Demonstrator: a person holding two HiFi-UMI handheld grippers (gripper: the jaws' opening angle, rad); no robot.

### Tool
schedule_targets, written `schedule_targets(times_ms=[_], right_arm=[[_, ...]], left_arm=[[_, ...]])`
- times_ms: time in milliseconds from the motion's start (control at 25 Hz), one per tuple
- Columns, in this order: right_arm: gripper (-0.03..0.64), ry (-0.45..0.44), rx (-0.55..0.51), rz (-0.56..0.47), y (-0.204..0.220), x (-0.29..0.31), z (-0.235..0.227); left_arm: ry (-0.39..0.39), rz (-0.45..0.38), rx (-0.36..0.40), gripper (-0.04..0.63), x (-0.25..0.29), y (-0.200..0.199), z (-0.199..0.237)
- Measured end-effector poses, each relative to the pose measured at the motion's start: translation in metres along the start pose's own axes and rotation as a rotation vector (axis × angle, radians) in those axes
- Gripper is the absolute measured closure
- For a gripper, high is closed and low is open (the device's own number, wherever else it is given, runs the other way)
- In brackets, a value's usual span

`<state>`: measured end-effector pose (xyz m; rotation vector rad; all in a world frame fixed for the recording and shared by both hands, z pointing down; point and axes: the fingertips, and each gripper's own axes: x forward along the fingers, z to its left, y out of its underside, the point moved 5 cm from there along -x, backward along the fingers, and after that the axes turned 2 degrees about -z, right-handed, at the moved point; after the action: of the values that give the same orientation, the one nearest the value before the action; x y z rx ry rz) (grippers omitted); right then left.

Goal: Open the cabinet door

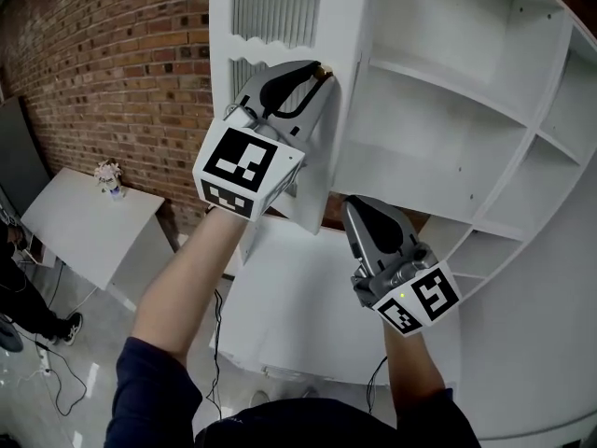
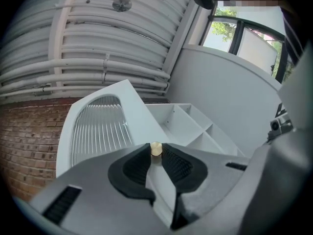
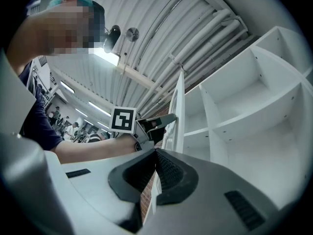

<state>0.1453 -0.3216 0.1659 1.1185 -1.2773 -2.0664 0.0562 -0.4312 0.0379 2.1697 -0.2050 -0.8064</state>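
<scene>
The white cabinet door (image 1: 280,7) with a ribbed glass panel stands swung out from the cabinet, and bare shelves (image 1: 448,82) show to its right. My left gripper (image 1: 320,71) is shut on the door's small brass knob (image 1: 326,67). In the left gripper view the knob (image 2: 156,149) sits pinched between the black pads (image 2: 134,168), with the glass panel (image 2: 98,131) behind it. My right gripper (image 1: 353,203) hangs lower, in front of the door's bottom edge, shut and holding nothing. The right gripper view shows the door edge (image 3: 178,111) on end and the left gripper (image 3: 156,124) at it.
A brick wall (image 1: 112,63) runs behind the door at left. A white table (image 1: 84,222) with a small flower vase (image 1: 110,177) stands at lower left, another white top (image 1: 298,306) lies below my arms. Cables and a person's foot (image 1: 37,320) are on the floor.
</scene>
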Motion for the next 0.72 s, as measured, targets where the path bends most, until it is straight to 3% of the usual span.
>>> schedule_targets(times_ms=[440, 720], right_arm=[[0.6, -0.003, -0.05, -0.013, -0.02, 0.021, 0.048], [0.6, -0.023, -0.068, -0.017, -0.025, 0.034, 0.077]], left_arm=[[0.057, -0.075, -0.068, 0.52, -0.054, -0.019, 0.017], [0.043, -0.139, -0.125, 0.514, -0.1, -0.029, 0.039]])
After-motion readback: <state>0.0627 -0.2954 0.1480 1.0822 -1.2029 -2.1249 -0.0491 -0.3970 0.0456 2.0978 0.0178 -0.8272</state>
